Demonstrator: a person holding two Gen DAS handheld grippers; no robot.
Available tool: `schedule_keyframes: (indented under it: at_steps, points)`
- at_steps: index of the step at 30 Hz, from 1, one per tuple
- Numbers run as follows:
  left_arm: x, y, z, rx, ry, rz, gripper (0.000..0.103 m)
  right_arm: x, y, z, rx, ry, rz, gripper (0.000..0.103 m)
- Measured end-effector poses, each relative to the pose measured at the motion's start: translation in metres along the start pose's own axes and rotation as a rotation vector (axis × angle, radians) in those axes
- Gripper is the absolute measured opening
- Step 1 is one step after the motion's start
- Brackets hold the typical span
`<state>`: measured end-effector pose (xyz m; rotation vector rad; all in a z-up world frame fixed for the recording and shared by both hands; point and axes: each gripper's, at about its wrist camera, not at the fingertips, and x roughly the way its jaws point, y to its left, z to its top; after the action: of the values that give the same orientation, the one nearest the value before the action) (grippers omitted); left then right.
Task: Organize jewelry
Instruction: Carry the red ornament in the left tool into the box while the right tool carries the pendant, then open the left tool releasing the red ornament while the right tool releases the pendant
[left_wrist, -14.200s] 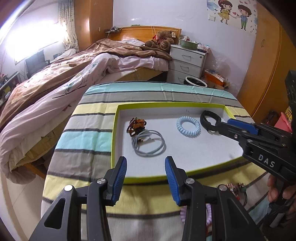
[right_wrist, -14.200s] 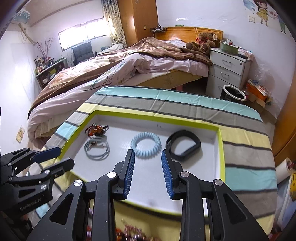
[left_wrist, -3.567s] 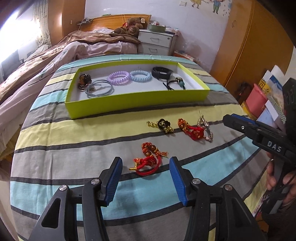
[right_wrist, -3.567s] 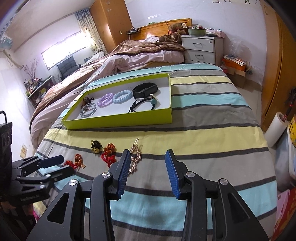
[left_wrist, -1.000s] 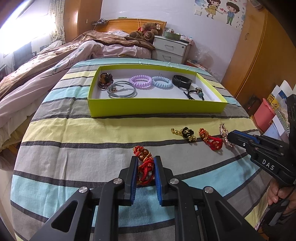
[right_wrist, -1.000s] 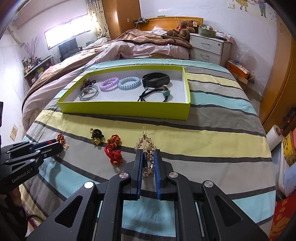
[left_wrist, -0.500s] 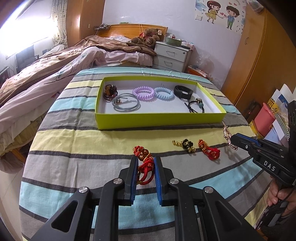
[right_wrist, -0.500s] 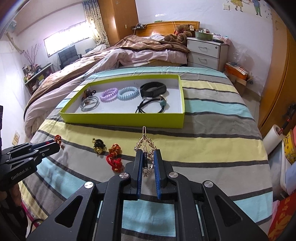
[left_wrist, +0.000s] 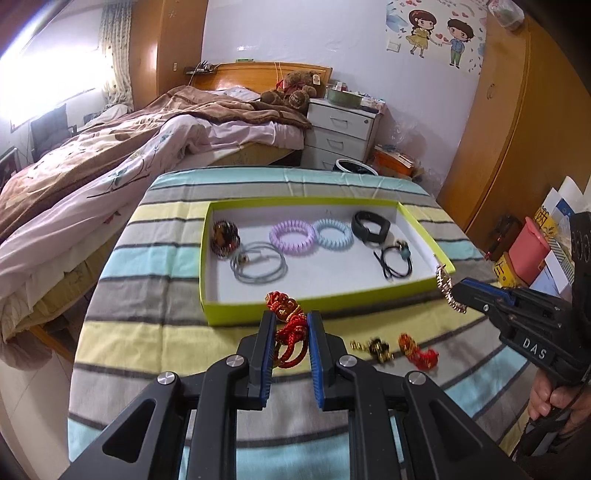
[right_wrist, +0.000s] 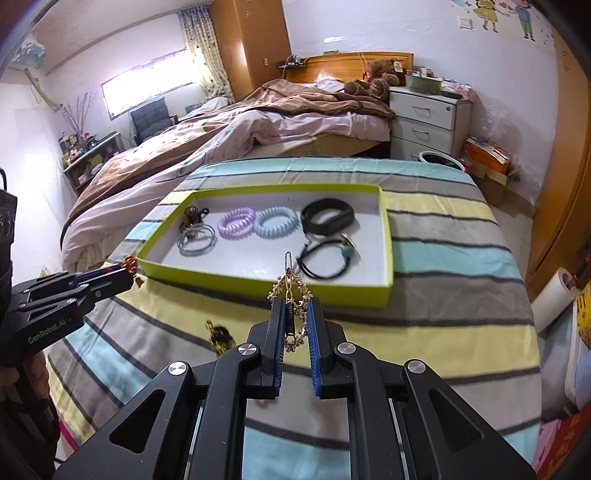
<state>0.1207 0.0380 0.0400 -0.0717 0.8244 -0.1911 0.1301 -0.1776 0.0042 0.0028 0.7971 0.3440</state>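
My left gripper (left_wrist: 290, 321) is shut on a red braided bracelet (left_wrist: 290, 332) and holds it above the striped cloth, just in front of the lime-green tray (left_wrist: 258, 308). My right gripper (right_wrist: 293, 308) is shut on a gold chain bracelet (right_wrist: 290, 291), also lifted, near the tray's front wall (right_wrist: 258, 282). In the tray lie a purple coil band (left_wrist: 291, 236), a blue coil band (left_wrist: 334, 233), a black band (left_wrist: 369, 225), a grey hair tie (left_wrist: 258, 263), a brown beaded bracelet (left_wrist: 224, 240) and a black hair tie (left_wrist: 395, 264). On the cloth remain a gold-black bracelet (left_wrist: 375, 347) and a red-gold bracelet (left_wrist: 417, 352).
The striped table (left_wrist: 147, 332) stands beside a bed (left_wrist: 110, 158) at the left. A white nightstand (left_wrist: 340, 136) and a bin (left_wrist: 354, 168) stand behind it. A pink bin (left_wrist: 528, 247) and boxes sit at the right, by wooden wardrobe doors (left_wrist: 517, 129).
Both grippers have risen and moved toward the tray, each carrying its bracelet off the cloth. The tray now looks nearer in both views.
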Motion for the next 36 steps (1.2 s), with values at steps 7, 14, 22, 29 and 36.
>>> schedule_keyframes:
  at_steps: [7,14,22,29,36]
  points:
    - [0.018,0.009,0.023,-0.011,0.009,-0.009,0.017,0.019,0.008,0.02,-0.027,0.013,0.025,0.012]
    - [0.041,0.014,0.04,-0.015,0.023,-0.012,0.017,0.046,0.011,0.036,-0.048,0.045,0.043,0.012]
    - [0.071,0.015,0.043,-0.017,0.071,-0.017,0.017,0.075,0.012,0.045,-0.071,0.087,0.041,0.012]
    - [0.085,0.017,0.038,-0.024,0.102,-0.021,0.017,0.089,0.013,0.044,-0.093,0.118,0.032,0.012]
    - [0.093,0.021,0.035,-0.033,0.132,-0.013,0.017,0.094,0.015,0.041,-0.106,0.133,0.022,0.012]
